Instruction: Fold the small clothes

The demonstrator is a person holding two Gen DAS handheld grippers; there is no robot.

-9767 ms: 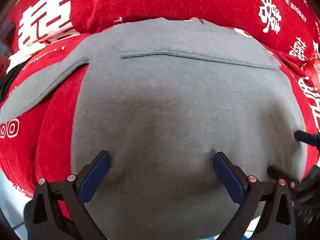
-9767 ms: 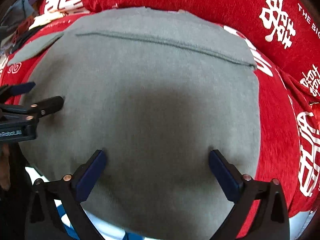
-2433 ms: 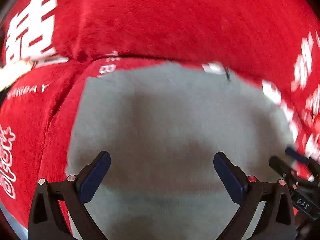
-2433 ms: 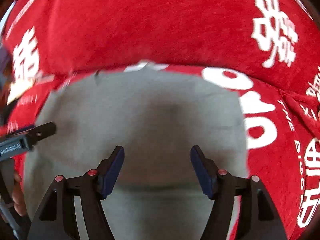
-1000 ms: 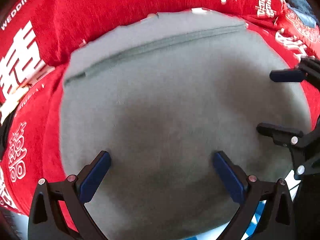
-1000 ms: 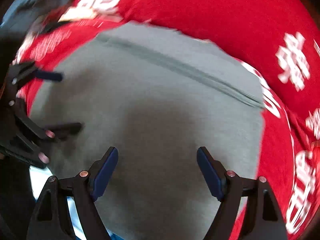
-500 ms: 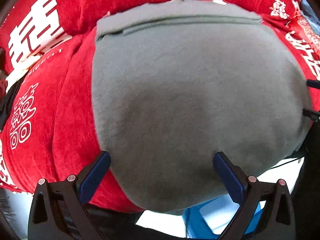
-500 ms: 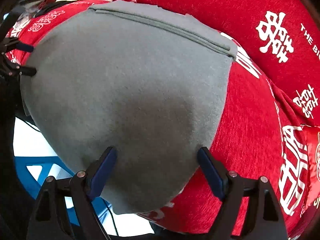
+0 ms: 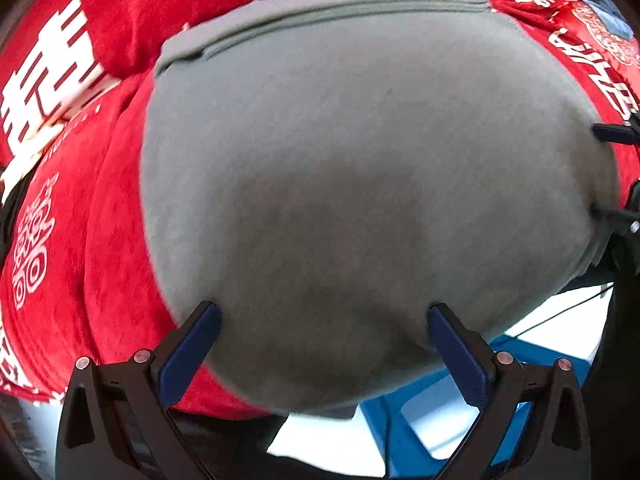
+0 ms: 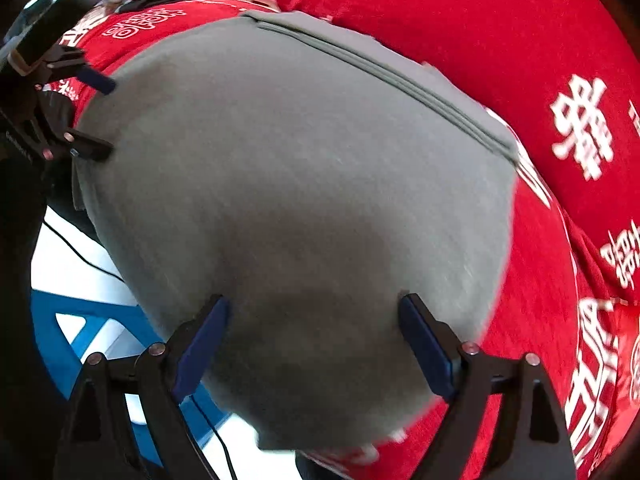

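The folded grey fleece garment (image 9: 360, 168) lies on the red plush cover with white lettering (image 9: 72, 248), overhanging its near edge. The left gripper (image 9: 324, 340) and right gripper (image 10: 314, 330) hover over it, fingers spread wide, holding nothing. The fold looks nearly finished; next probably comes one more fold or setting it aside.

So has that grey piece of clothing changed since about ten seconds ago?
Yes. The grey garment had a sleeve lying out left over the red cover; now it is tucked away, leaving a compact folded shape.

left gripper (image 9: 324, 344) fingers spread wide, right gripper (image 10: 314, 332) fingers likewise apart
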